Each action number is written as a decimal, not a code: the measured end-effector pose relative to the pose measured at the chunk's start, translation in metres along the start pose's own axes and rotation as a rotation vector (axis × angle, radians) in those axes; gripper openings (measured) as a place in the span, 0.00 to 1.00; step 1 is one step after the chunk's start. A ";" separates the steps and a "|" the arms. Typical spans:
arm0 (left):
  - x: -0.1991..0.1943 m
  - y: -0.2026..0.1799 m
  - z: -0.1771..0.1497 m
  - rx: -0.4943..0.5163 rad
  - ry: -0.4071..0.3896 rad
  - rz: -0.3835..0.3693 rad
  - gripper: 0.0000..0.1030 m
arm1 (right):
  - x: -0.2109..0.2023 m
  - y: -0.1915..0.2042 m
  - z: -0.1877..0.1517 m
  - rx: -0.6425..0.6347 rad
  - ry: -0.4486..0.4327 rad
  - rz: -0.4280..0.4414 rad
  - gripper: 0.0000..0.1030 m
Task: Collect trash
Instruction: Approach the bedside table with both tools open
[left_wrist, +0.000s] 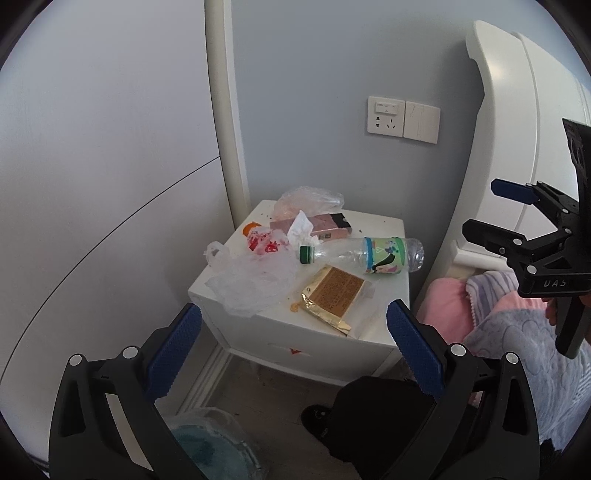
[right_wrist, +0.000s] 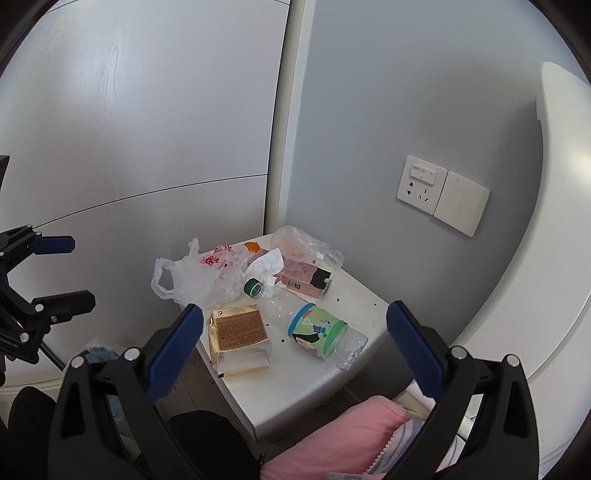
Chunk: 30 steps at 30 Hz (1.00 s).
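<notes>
A white nightstand (left_wrist: 384, 225) (right_wrist: 295, 391) carries trash: a clear plastic bottle (left_wrist: 369, 254) (right_wrist: 317, 332) lying on its side with a green cap and cartoon label, a gold wrapper (left_wrist: 332, 295) (right_wrist: 238, 339), a clear plastic bag (left_wrist: 251, 280) (right_wrist: 199, 277), a red-printed bag (left_wrist: 266, 242), a crumpled tissue (left_wrist: 303, 229) (right_wrist: 266, 264), a pink box (left_wrist: 325, 225) (right_wrist: 303, 277) and another clear bag (left_wrist: 310, 199) (right_wrist: 303, 243). My left gripper (left_wrist: 293, 317) is open and empty, in front of the nightstand. My right gripper (right_wrist: 295, 321) is open and empty, above its near edge; it shows in the left wrist view (left_wrist: 487, 210).
A trash bin (left_wrist: 210, 443) with a bluish liner stands on the floor left of the nightstand. A bed with pink and lilac blankets (left_wrist: 509, 317) (right_wrist: 340, 435) lies to the right, with a white headboard (left_wrist: 509, 129). A wall socket (left_wrist: 402, 118) (right_wrist: 443, 194) is above.
</notes>
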<state>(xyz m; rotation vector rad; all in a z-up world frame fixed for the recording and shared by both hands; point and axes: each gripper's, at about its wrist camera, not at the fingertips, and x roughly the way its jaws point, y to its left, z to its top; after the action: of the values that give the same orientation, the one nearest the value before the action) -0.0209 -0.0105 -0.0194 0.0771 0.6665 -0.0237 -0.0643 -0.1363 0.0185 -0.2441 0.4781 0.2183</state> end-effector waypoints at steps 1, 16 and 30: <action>0.001 0.000 0.000 0.010 0.001 0.010 0.95 | 0.000 0.001 -0.001 -0.003 0.001 0.005 0.94; 0.002 -0.002 0.007 0.074 -0.017 0.002 0.95 | 0.000 0.004 0.002 -0.052 0.043 0.032 0.94; 0.014 -0.011 0.007 0.133 0.017 -0.029 0.95 | 0.006 -0.006 -0.002 -0.072 0.083 0.062 0.94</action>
<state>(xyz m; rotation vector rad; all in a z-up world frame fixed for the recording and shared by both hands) -0.0057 -0.0220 -0.0235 0.1952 0.6822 -0.0957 -0.0588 -0.1420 0.0147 -0.3102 0.5608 0.2868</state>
